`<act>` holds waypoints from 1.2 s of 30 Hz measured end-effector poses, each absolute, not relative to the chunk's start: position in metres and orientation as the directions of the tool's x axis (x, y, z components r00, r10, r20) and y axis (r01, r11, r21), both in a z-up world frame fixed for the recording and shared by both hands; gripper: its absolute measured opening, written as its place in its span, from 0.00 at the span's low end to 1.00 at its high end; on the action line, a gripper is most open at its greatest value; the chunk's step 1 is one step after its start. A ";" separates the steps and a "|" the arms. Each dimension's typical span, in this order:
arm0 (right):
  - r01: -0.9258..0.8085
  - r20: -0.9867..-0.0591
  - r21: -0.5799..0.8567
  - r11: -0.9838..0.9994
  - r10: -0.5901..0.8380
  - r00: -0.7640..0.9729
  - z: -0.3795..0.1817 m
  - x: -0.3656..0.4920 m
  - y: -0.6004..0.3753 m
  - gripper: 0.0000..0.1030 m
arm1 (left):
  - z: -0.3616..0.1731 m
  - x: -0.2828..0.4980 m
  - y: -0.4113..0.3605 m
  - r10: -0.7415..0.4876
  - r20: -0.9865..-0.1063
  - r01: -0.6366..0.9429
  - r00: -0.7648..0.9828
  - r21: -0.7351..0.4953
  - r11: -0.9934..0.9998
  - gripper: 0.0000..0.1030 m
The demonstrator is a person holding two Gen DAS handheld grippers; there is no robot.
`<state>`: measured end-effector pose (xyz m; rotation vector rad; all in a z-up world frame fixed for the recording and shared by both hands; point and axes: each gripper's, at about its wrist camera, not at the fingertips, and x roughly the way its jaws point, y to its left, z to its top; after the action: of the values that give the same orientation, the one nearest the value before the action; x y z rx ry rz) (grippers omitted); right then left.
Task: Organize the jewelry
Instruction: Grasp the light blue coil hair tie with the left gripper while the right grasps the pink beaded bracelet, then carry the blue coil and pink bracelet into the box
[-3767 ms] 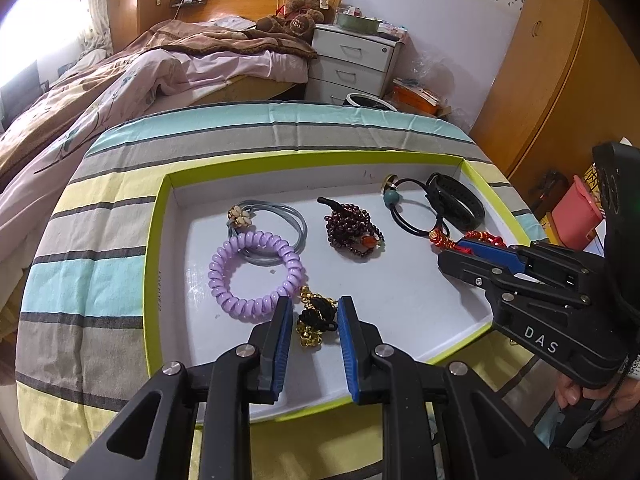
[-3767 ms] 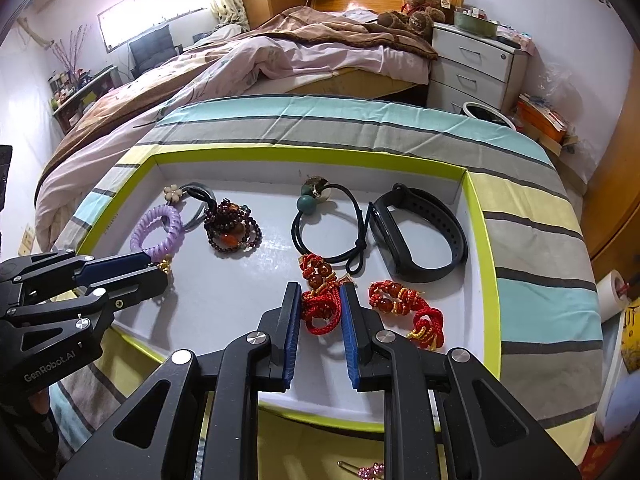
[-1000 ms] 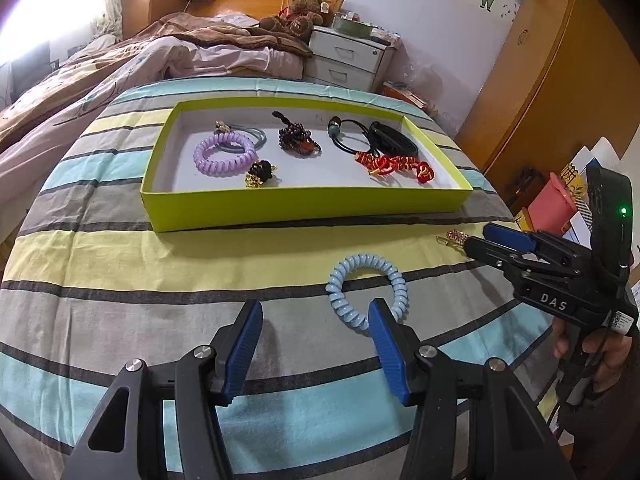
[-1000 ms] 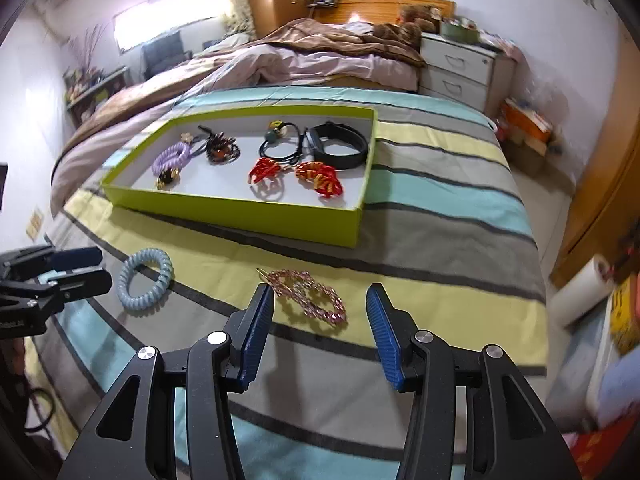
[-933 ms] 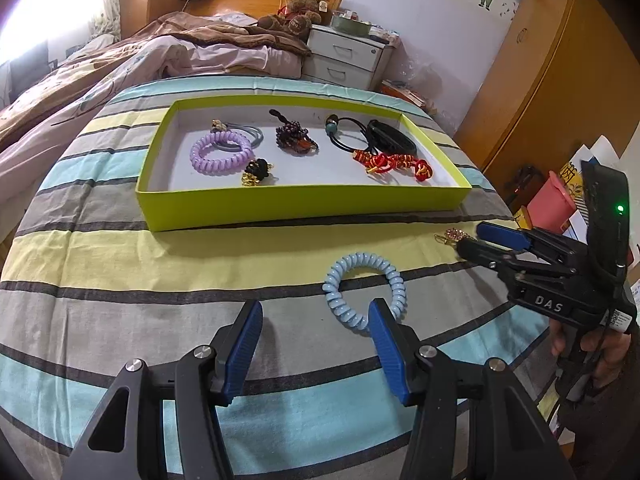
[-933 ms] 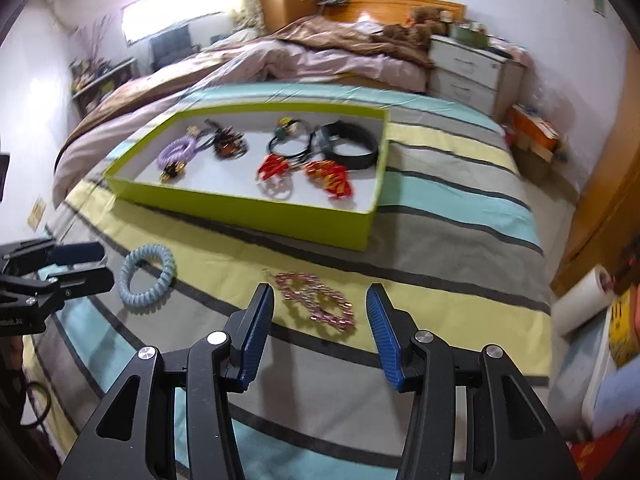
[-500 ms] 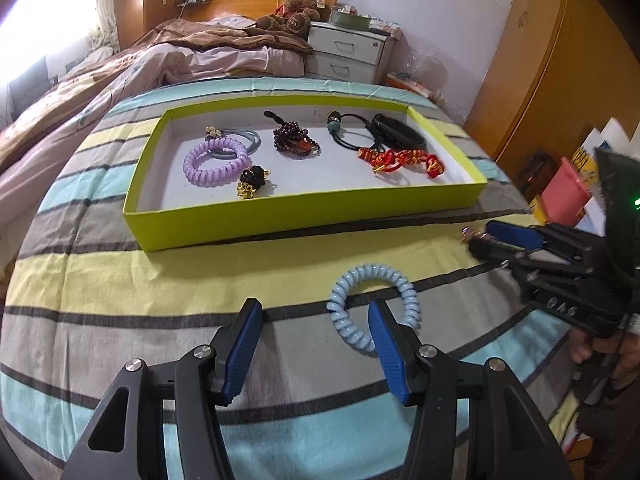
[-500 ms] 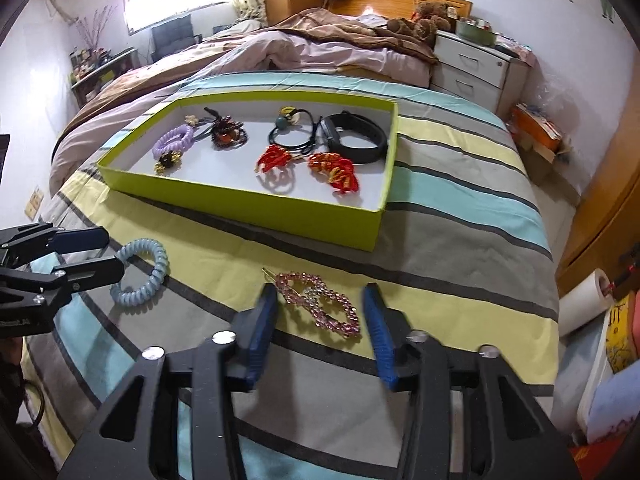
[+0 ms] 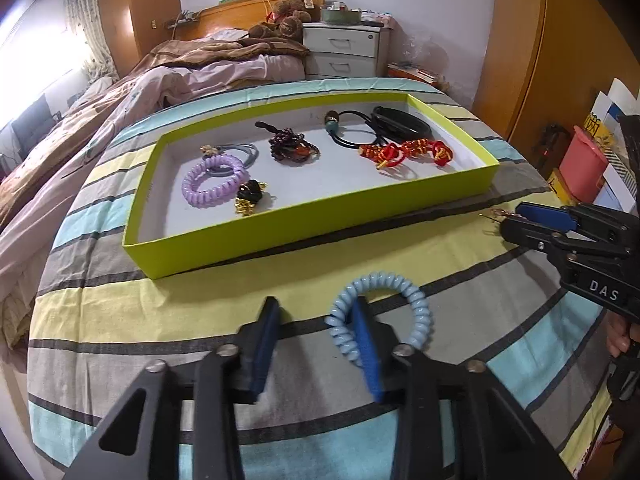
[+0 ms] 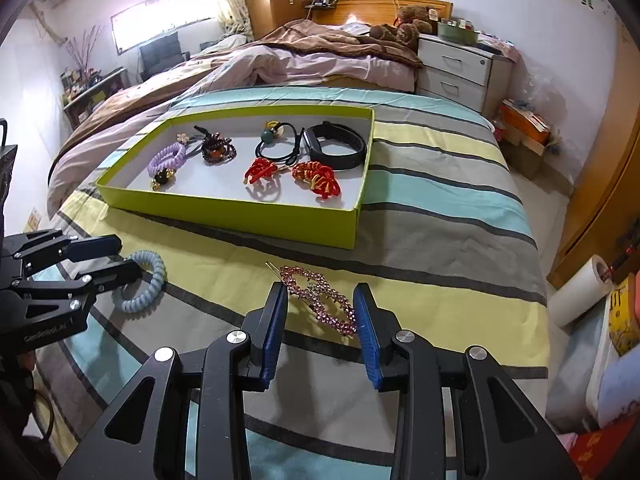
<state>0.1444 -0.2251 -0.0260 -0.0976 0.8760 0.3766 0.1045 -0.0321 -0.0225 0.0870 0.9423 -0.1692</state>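
Observation:
A light-blue coil hair tie (image 9: 404, 292) lies on the striped bedspread. My left gripper (image 9: 316, 320) is down over it and its jaws are closing. One finger stands inside the ring, the other outside, and the ring's left side between them is not pinched. In the right wrist view the left gripper (image 10: 126, 256) is beside the coil hair tie (image 10: 154, 280). A pink rhinestone hair clip (image 10: 320, 300) lies between the fingers of my right gripper (image 10: 320, 316). Those jaws are closing too and do not press on it. The right gripper (image 9: 512, 220) shows at the right edge.
A yellow-green tray (image 9: 320, 224) behind both items holds a purple coil (image 9: 212, 180), dark beads, a black hair tie, a black wristband (image 10: 336, 148) and red knots (image 10: 316, 178). An unmade bed and a nightstand (image 9: 344, 52) stand beyond. A pink bin (image 9: 582, 168) is at the right.
Both grippers' jaws have narrowed. The left one has come forward onto the blue coil, one finger now inside its ring. The right one still brackets the pink clip.

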 end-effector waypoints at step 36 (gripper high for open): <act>-0.336 -0.696 0.107 0.936 0.312 0.647 0.014 0.141 -0.211 0.34 | 0.028 0.115 0.016 -0.194 -0.726 0.138 0.660 -0.137 0.981 0.10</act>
<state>0.1414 -0.2109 0.0136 -0.0329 0.7849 0.3682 0.1151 0.0162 0.0278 -0.0718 0.8296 -0.1878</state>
